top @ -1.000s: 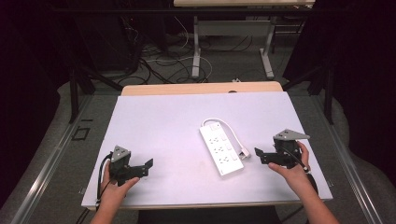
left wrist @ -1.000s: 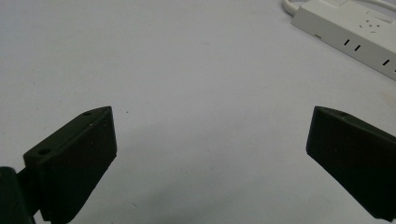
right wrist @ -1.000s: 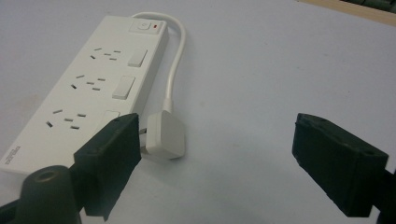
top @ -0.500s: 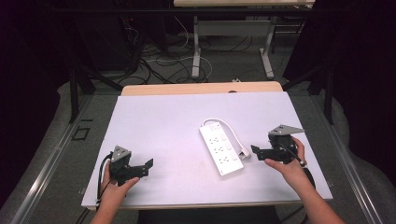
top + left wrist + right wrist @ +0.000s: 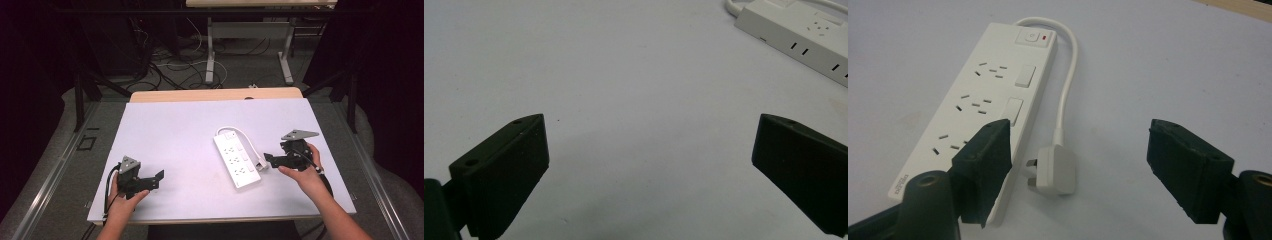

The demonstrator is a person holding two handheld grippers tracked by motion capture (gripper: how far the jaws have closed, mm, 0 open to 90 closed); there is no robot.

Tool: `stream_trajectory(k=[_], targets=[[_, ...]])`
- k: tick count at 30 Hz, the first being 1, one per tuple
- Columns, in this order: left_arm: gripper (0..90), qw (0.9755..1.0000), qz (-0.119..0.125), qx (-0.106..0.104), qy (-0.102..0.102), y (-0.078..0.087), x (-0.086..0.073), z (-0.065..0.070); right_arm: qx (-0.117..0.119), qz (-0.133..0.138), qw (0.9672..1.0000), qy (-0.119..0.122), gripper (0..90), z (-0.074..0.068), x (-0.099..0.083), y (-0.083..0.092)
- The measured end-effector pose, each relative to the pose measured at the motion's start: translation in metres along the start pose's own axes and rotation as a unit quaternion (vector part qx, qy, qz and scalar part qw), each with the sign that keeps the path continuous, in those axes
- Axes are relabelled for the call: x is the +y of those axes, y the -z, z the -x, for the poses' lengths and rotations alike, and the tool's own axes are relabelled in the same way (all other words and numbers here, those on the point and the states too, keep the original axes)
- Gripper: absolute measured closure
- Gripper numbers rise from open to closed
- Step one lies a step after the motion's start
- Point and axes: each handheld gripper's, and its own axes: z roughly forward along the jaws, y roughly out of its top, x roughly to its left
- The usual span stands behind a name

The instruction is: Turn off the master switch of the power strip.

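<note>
Dim room seen from above. White-topped table in the foreground, with a strip of bare wood along its far edge. Grey floor beyond, strewn with tangled black and white cables. Further back, a second table on light metal legs. Dark curtains on both sides. Metal floor rails running along the table's left and right.

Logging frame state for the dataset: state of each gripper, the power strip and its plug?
left gripper: open, above bare table, holding nothing
right gripper: open, holding nothing, plug ahead between its jaws
power strip: flat, sockets up, nothing plugged in
plug: unplugged, lying beside the strip
</note>
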Motion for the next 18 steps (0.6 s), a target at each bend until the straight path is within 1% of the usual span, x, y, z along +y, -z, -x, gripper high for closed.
stream_trajectory(k=[5,6,9,11,14,16,18], targets=[[1.9,1.0,-0.001,-0.001,0.002,0.0,0.0,0.0,0.003,-0.002,0.9999,0.011,26.4,-0.004,0.007,-0.004],[1.9,1.0,-0.001,-0.001,0.002,0.0,0.0,0.0,0.004,-0.003,1.0,0.006,26.8,-0.005,0.008,-0.005],[1.9,1.0,-0.001,-0.001,0.001,0.0,0.0,0.0,0.007,0.0,0.9998,0.019,27.0,-0.007,0.012,-0.008],[1.9,1.0,0.0,-0.001,0.0,0.0,0.0,0.0,0.006,-0.005,0.9998,0.017,27.0,-0.009,0.015,-0.009],[2.1,1.0,0.0,-0.001,0.0,0.0,0.0,0.0,0.006,-0.005,0.9997,0.024,27.7,-0.01,0.019,-0.012],[2.1,1.0,-0.001,0.0,-0.001,0.0,0.0,-0.001,0.009,-0.008,0.9997,0.022,27.7,-0.012,0.021,-0.015],[2.1,1.0,-0.001,0.0,-0.001,0.0,0.0,-0.001,0.008,-0.011,0.9996,0.026,27.7,-0.014,0.023,-0.017]])
